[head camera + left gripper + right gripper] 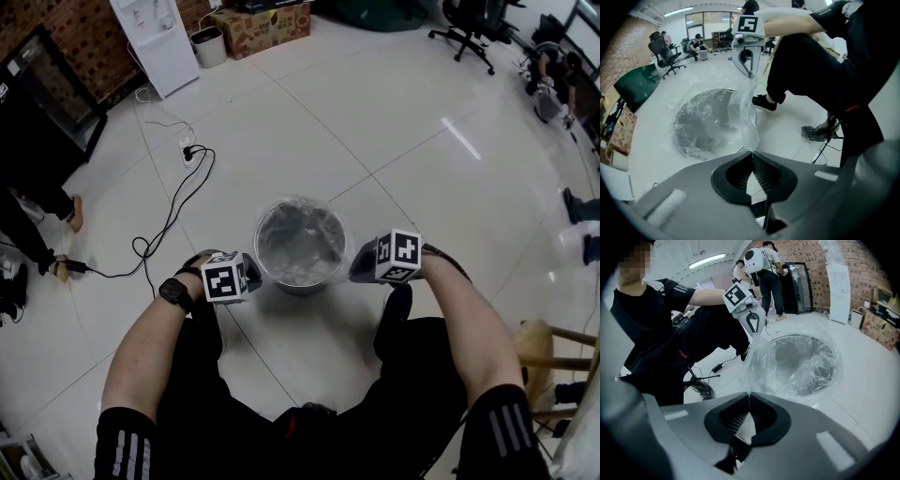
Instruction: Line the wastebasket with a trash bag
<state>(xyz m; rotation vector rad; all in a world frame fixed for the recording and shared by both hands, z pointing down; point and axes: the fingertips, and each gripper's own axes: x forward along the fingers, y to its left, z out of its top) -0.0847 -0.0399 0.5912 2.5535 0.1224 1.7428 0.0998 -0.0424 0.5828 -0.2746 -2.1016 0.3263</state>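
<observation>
A round metal wastebasket (300, 246) stands on the white tile floor in front of me. A clear trash bag (302, 223) lies inside it and over its rim. My left gripper (251, 273) is at the basket's left rim and my right gripper (362, 268) at its right rim. In the left gripper view the left gripper (751, 152) is shut on a stretched edge of the bag (746, 117), which runs up to the right gripper (751, 74). In the right gripper view the right gripper (749, 393) is shut on the bag's film (761, 363), opposite the left gripper (756, 333).
A black cable and power strip (187, 154) lie on the floor to the left. A white cabinet (156, 39) and a cardboard box (262, 28) stand at the back, an office chair (469, 26) at the back right and a wooden chair (555, 354) to my right. A person's legs (37, 220) show at the left edge.
</observation>
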